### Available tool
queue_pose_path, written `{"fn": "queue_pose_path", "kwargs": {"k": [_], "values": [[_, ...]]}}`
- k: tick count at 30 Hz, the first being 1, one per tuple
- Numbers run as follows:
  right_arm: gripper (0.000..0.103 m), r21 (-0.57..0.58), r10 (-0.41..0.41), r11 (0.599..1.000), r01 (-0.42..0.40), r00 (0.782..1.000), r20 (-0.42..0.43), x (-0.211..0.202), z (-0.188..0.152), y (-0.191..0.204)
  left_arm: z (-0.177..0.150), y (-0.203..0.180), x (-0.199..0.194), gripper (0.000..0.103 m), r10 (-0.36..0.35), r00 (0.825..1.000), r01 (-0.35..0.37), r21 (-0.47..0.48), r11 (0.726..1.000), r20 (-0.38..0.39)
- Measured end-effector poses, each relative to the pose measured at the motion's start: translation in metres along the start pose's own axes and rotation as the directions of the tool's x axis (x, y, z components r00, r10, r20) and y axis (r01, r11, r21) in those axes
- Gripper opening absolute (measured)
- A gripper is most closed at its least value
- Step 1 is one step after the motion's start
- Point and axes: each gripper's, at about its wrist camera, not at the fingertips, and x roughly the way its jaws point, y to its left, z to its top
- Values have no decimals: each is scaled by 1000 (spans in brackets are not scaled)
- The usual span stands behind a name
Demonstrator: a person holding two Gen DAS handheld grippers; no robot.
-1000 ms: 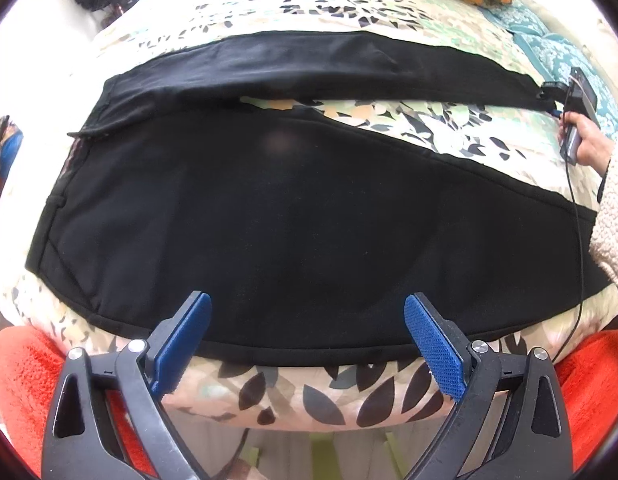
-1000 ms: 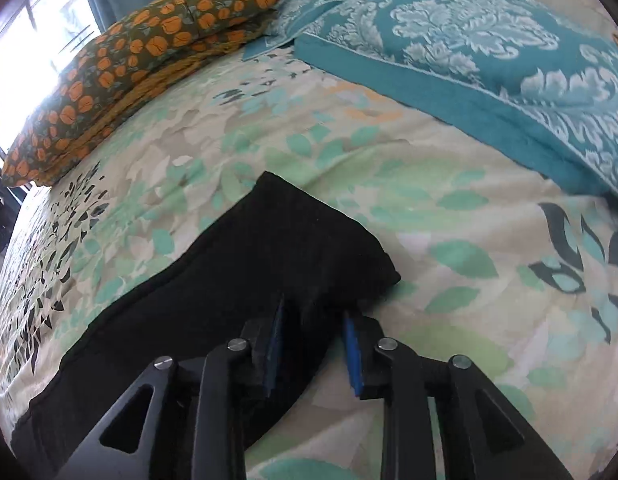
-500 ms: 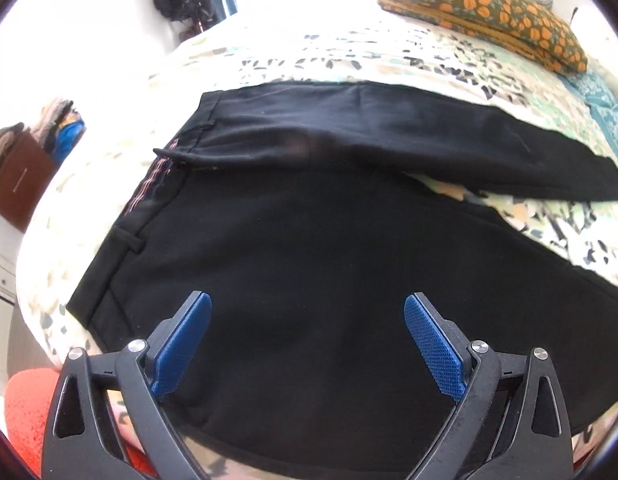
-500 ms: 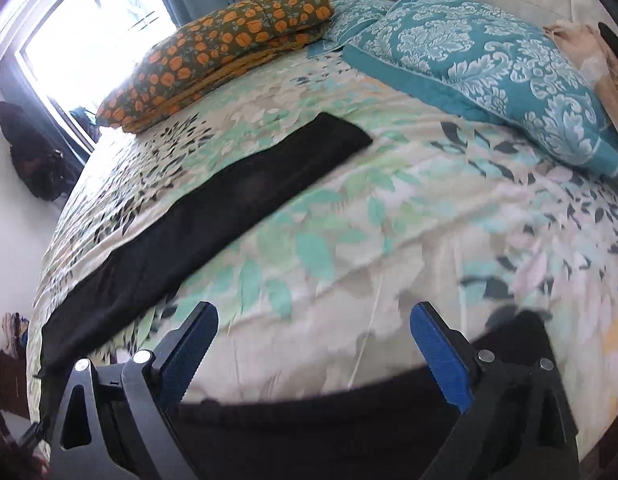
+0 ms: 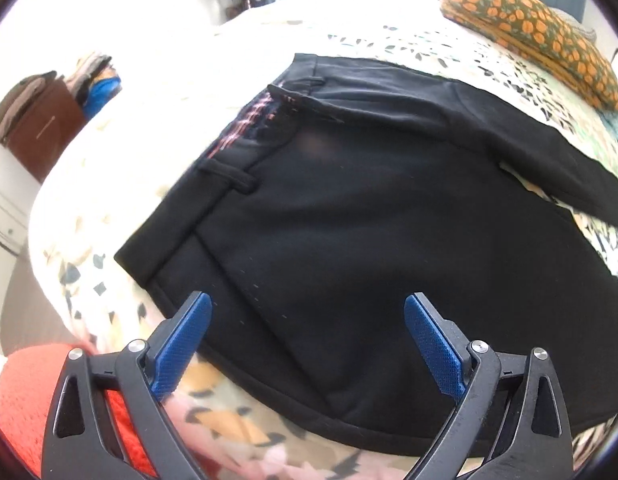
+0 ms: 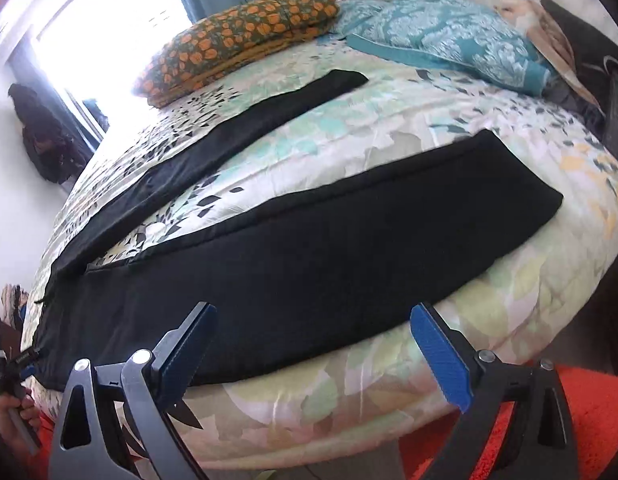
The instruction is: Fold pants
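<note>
Black pants lie flat on the floral bedspread, their two legs spread in a V. The waistband with a belt loop is at the left. My left gripper hovers open over the pants' near edge beside the waistband corner, nothing between its blue pads. My right gripper is open and empty above the near leg, whose hem lies to the right. The far leg runs up towards the pillows. The left gripper, in a hand, shows at the far left of the right wrist view.
An orange-patterned pillow and a teal pillow sit at the head of the bed. An orange-red rug lies beside the bed. A brown box with stacked clothes stands beyond the bed's left end. A dark bag hangs by the window.
My right gripper let go of the far leg's hem, opened wide and drew back to the near side of the bed. My left gripper slid left along the pants to the waistband.
</note>
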Motion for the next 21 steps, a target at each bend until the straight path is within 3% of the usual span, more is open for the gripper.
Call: {"fn": "queue_pose_path", "kwargs": {"k": [2, 6, 9, 12, 14, 18, 21], "values": [[97, -81, 4, 997, -5, 1000, -11, 10, -2, 21, -7, -2, 12, 99, 49, 998, -47, 79, 996, -26], [97, -217, -20, 976, -2, 995, -97, 38, -13, 57, -13, 6, 6, 99, 25, 998, -22, 43, 999, -65], [97, -272, -18, 962, -12, 994, -108, 42, -21, 71, -12, 34, -3, 98, -22, 998, 18, -63, 998, -64], [97, -291, -6, 956, -25, 995, -104, 40, -25, 77, -9, 65, -6, 98, -85, 996, 77, -192, 978, -33], [97, -296, 1, 955, -33, 994, -110, 41, -27, 80, -11, 69, -4, 98, -120, 992, 110, -207, 972, -39], [97, -313, -2, 949, -33, 994, -110, 43, -27, 87, -18, 32, -12, 98, -205, 978, 203, -48, 978, -36], [97, -316, 5, 948, -37, 995, -103, 42, -27, 92, -20, 2, -17, 98, -168, 986, 169, 67, 983, -18]]}}
